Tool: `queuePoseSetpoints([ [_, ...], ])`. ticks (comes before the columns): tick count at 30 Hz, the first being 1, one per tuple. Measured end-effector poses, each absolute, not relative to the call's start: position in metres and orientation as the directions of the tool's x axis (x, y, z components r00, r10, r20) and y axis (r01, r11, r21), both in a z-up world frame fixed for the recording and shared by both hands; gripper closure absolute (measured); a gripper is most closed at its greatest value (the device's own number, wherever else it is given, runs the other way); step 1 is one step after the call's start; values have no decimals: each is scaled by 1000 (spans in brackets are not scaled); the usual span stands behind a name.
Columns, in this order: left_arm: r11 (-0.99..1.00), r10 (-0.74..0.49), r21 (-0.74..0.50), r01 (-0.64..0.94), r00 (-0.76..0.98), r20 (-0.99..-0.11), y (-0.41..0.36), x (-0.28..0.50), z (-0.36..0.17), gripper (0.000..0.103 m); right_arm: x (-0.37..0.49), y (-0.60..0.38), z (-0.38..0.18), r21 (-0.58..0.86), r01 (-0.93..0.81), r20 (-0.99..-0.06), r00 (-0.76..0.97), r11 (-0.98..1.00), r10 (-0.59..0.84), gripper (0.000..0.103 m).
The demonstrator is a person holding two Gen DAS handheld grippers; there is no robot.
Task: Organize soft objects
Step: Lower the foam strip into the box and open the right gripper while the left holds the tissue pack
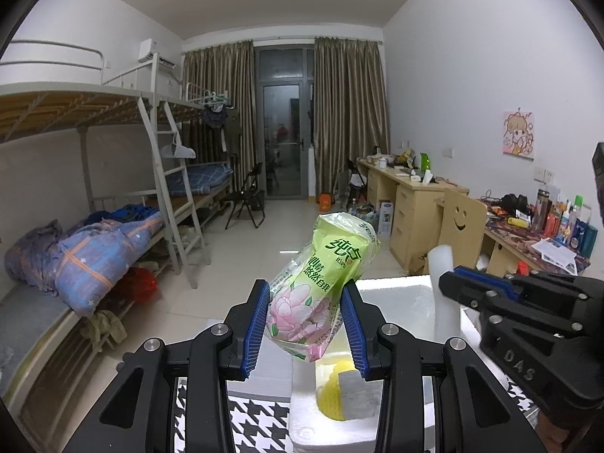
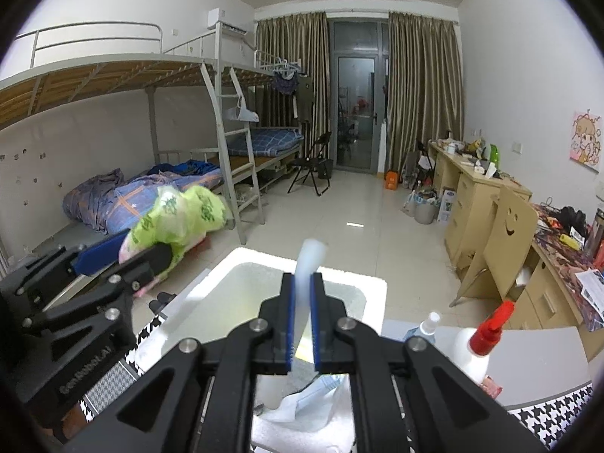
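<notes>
A green and pink packet of tissues [image 1: 328, 283] stands tilted between the blue pads of my left gripper [image 1: 305, 290], which is shut on its lower half. The packet hangs above a white foam box [image 1: 396, 290] that holds a yellow sponge [image 1: 336, 389]. At the right, my right gripper [image 1: 447, 283] pinches a thin white foam strip [image 1: 443, 264] that sticks up. In the right wrist view that right gripper [image 2: 302, 279] is shut on the foam strip [image 2: 311, 256] over the foam box [image 2: 373, 287]. The left gripper [image 2: 128, 253] holds the tissue packet [image 2: 177, 219] at the left.
The box sits on a table with a black and white houndstooth cloth [image 1: 256, 411]. A white spray bottle with a red top [image 2: 487, 332] and a smaller spray bottle [image 2: 426, 324] stand to the right of it. White crumpled sheet [image 2: 313, 396] lies below my right gripper. Bunk beds, desks and a chair are farther off.
</notes>
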State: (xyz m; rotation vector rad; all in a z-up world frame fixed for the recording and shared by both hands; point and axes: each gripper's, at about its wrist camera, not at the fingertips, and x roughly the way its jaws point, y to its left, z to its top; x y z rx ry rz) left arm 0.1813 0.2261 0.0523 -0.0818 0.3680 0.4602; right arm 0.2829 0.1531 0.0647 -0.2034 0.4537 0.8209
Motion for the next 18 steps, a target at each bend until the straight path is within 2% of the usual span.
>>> queuePoseSetpoints([
  [9,893,414,-5,-451,823,-388,232,185,47,62,291,155,57,20,-744,-499,572,668,651,94],
  [13,896,407,-2,-444,824,-393,231,188,49,62,296,159,54,31,-745,-526,555,666,645,86],
  [14,898,403,-4,-441,826,-394,232,184,48,62,297,159,53,35,-742,-528,555,669,643,82],
  [16,899,398,-8,-437,828,-395,233,183,48,62,298,159,52,35,-732,-540,559,680,629,50],
  [18,901,396,-8,-434,829,-395,233,183,48,62,298,156,53,50,-731,-534,557,681,637,40],
])
